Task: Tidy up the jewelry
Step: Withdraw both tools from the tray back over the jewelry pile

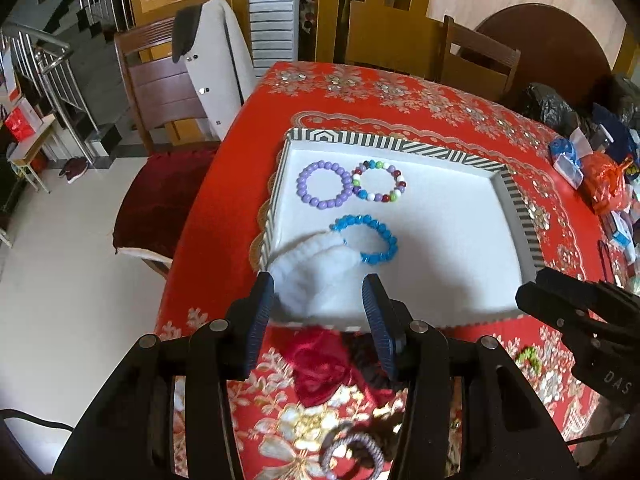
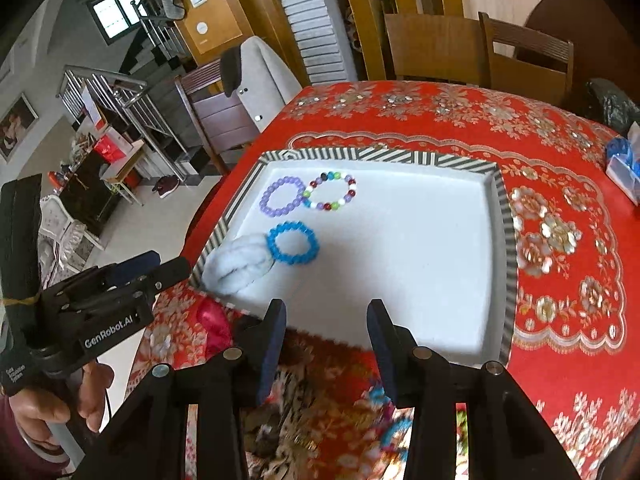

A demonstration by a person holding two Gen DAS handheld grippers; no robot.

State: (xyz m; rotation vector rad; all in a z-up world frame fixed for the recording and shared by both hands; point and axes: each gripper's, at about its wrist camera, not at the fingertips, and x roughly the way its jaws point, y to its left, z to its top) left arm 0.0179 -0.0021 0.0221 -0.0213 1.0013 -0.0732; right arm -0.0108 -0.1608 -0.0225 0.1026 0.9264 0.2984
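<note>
**Sorting jewelry into the tray: fourth piece set down, loose items left on the desk**

Sorting is judged to be partly done. Three bead bracelets are seen inside the striped tray (image 2: 505, 216) on the red-clothed desk (image 2: 560, 184): a purple bracelet (image 2: 282, 201) at the far left, a multicolour bracelet (image 2: 330, 193) touching it on the right, and a blue bracelet (image 2: 293, 243) nearer the front. A white fluffy scrunchie (image 2: 237, 267) is lying in the tray's near-left corner, touching the blue bracelet and resting against the rim.

Left claw (image 1: 318, 298): jaws are held wide apart just above the scrunchie; nothing is gripped. The placing step is judged to be at its release.

Right claw (image 2: 326, 322): jaws are likewise spread wide and empty, hovering over the tray's near edge.

Pieces not yet sorted are noted on the desk in front of the tray: a red scrunchie (image 1: 320, 364), a dark hair tie (image 1: 366, 358) beside it, and a grey sparkly band (image 1: 352, 454) lower down; the last is blurred and its type cannot be told for certain.

Next move, as judged: one claw is to be drawn back toward the near desk edge, lowered over the red scrunchie, and closed on its soft bulk. Free tray floor on the right should be used.
</note>
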